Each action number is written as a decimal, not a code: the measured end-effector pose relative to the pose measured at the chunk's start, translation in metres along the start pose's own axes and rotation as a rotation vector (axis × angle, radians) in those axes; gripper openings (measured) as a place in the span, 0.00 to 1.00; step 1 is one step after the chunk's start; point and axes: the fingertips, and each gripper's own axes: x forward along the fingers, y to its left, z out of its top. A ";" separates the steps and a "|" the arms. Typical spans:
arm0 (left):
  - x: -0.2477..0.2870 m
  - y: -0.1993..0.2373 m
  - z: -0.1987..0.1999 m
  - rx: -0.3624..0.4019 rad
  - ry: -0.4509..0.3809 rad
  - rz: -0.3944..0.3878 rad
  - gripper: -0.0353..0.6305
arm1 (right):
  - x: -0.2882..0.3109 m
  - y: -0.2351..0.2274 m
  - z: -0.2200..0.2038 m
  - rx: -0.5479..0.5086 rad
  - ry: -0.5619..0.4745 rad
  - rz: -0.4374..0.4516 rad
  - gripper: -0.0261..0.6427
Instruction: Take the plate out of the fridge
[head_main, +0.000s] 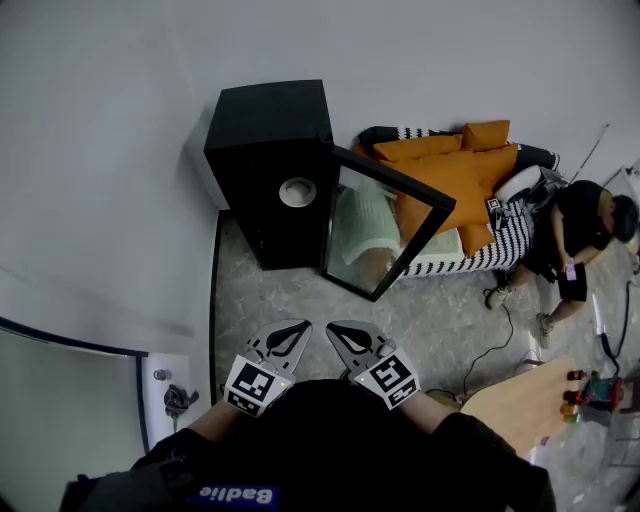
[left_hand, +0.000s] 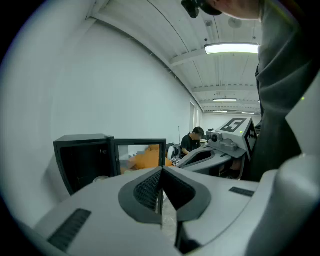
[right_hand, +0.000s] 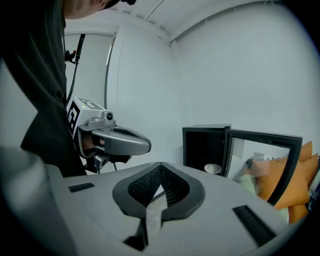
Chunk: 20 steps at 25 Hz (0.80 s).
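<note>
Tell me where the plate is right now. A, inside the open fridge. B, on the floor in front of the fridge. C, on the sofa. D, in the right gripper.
A: the plate sits inside the black fridge, whose door stands open; the left gripper and right gripper are both shut and empty.
</note>
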 end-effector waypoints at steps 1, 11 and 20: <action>-0.001 0.000 0.000 0.000 0.000 0.000 0.06 | 0.000 0.001 0.000 0.001 -0.001 0.001 0.04; -0.002 -0.002 0.002 0.010 0.001 -0.001 0.06 | 0.001 0.003 0.003 0.009 -0.007 0.007 0.04; 0.006 -0.006 0.007 0.005 0.009 0.021 0.06 | -0.006 -0.009 0.003 0.013 -0.012 0.017 0.04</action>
